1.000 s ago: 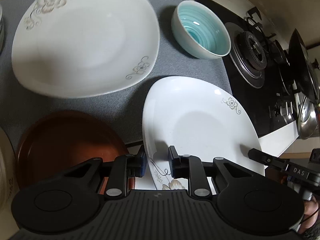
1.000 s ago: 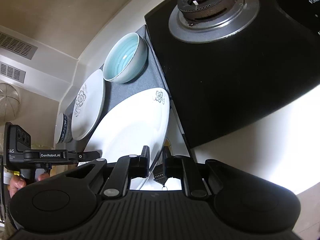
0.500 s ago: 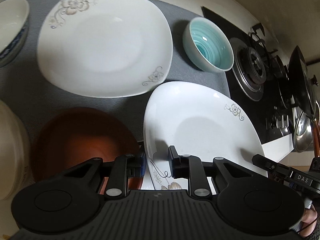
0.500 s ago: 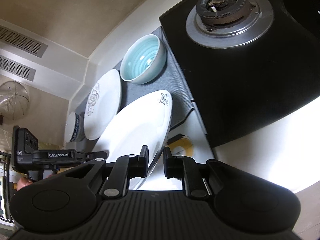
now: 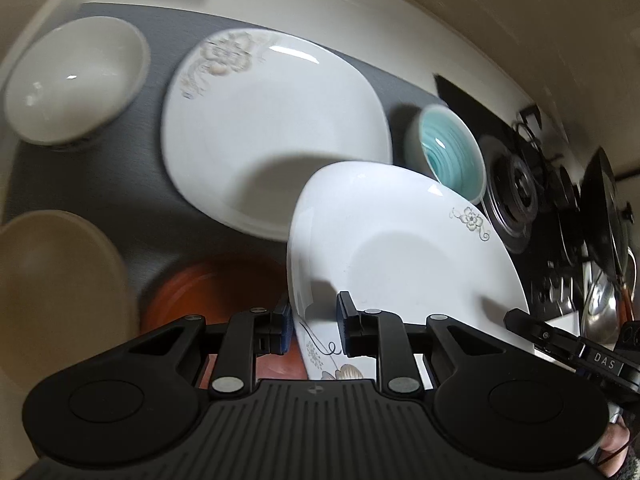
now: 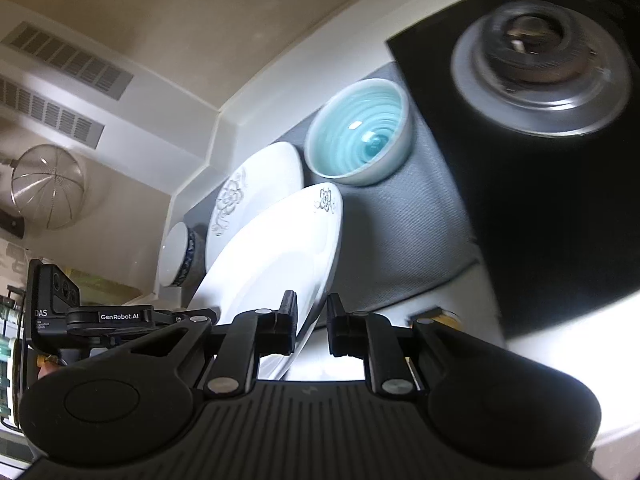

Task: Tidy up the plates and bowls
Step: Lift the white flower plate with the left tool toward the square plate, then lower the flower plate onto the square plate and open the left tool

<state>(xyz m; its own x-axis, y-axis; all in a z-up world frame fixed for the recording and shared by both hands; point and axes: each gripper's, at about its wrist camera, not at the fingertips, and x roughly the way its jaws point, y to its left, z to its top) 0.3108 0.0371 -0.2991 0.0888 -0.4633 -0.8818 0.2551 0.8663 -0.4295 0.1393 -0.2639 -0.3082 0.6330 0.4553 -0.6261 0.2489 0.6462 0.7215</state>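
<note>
both tongs grasping flowered plate, lifted higher, now overlapping second plate

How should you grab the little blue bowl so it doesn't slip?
Pinch the blue bowl by its rim, one finger inside and one outside, coming from above. It sits upright and open on the gray mat, and its round wall looks too wide to squeeze across.

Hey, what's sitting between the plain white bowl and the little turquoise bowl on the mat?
The flat white floral plate lies between the white bowl and the turquoise bowl, seen in the left wrist view.
</note>
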